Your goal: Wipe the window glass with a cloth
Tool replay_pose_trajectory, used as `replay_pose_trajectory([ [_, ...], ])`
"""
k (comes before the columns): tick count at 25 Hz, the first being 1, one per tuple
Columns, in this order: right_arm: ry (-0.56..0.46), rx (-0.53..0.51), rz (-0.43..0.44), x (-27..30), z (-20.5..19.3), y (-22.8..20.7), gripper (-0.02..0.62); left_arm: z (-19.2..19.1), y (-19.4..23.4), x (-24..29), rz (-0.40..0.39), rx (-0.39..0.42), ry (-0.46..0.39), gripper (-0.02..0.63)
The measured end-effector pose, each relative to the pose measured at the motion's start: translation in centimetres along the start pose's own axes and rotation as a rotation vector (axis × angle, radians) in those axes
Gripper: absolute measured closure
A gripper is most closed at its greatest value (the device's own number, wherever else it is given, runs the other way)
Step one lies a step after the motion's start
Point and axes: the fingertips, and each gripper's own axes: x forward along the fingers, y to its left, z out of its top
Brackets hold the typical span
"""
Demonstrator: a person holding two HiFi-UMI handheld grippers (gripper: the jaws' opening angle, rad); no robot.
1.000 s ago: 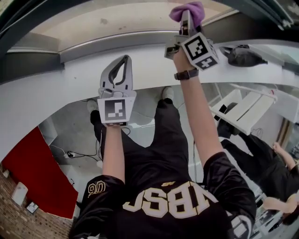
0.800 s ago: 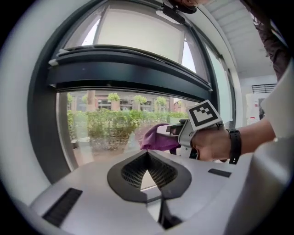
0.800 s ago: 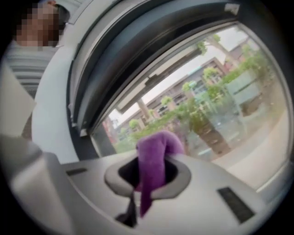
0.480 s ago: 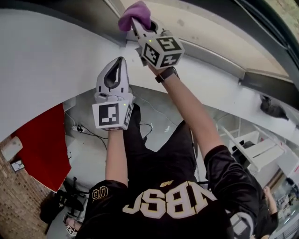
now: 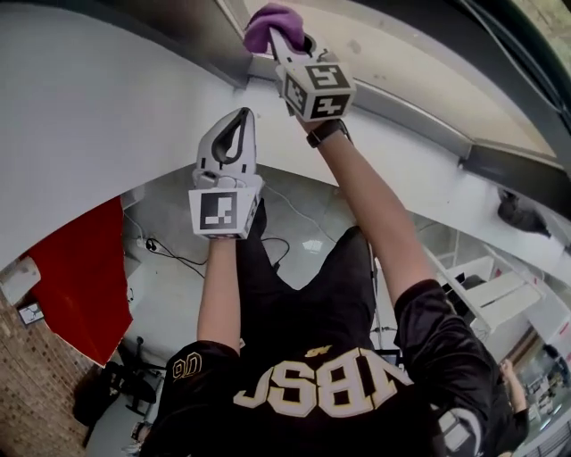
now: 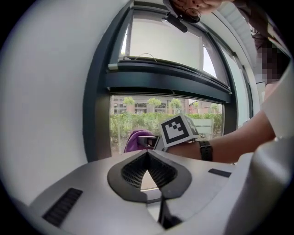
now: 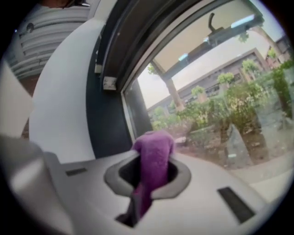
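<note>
A purple cloth (image 7: 153, 158) is clamped in my right gripper (image 7: 148, 172), its bunched end sticking out past the jaws. In the head view the cloth (image 5: 270, 18) is pressed near the lower left corner of the window glass (image 5: 393, 40), beside the dark frame (image 5: 201, 40). The left gripper view shows the cloth (image 6: 136, 140) against the glass (image 6: 138, 133) with greenery outside. My left gripper (image 5: 234, 134) is held lower, in front of the white wall, its jaws shut with nothing between them.
A white wall (image 5: 89, 134) flanks the window on the left. A dark sill strip (image 5: 500, 165) runs below the glass. A roller blind (image 6: 165, 39) covers the upper pane. Red panel (image 5: 76, 268) and cables lie on the floor below.
My right gripper has carried the cloth leftward along the glass, from mid-pane to the lower left corner by the frame. The left gripper has stayed at about the same height.
</note>
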Motion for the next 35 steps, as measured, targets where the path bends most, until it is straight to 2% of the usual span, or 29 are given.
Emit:
replay_pose_trajectory([
  [5,-0.031,-0.009,-0.131,-11.3,1.2,-10.4,0.558,-1.3,-12.3,4.6,-0.164,-0.036,-0.001,0.589],
  [8,-0.049,-0.015,-0.233,-19.1,2.3,-16.8,0.558,-1.7,-21.1,7.2,-0.297,-0.035,-0.036,0.589],
  [11,-0.081,0.013,-0.39,-28.0,3.5,-24.0,0.558,-2.4,-30.4,9.0,-0.445,-0.09,-0.06,0.589],
  [14,-0.116,0.073,-0.586,-37.2,4.4,-31.7,0.558,-3.0,-38.6,10.1,-0.561,-0.123,-0.078,0.589],
  [18,-0.237,0.226,-0.817,-47.7,5.6,-39.5,0.558,-3.3,-45.9,10.5,-0.635,-0.138,-0.087,0.589],
  [20,-0.301,0.282,-0.867,-50.3,6.0,-41.0,0.558,-3.2,-47.1,10.4,-0.636,-0.153,-0.084,0.589],
  [23,-0.308,0.305,-0.842,-49.0,5.7,-40.0,0.558,-3.2,-45.7,10.3,-0.603,-0.151,-0.074,0.589],
  [26,-0.251,0.303,-0.73,-42.6,4.2,-35.5,0.558,-3.8,-39.8,9.8,-0.516,-0.136,-0.069,0.589],
  [29,-0.169,0.305,-0.554,-33.3,2.3,-28.6,0.558,-4.7,-31.7,8.9,-0.422,-0.119,-0.098,0.59],
  [35,-0.028,0.112,-0.137,-13.3,0.0,-9.6,0.558,-7.0,-12.0,4.4,-0.168,-0.051,-0.051,0.589],
])
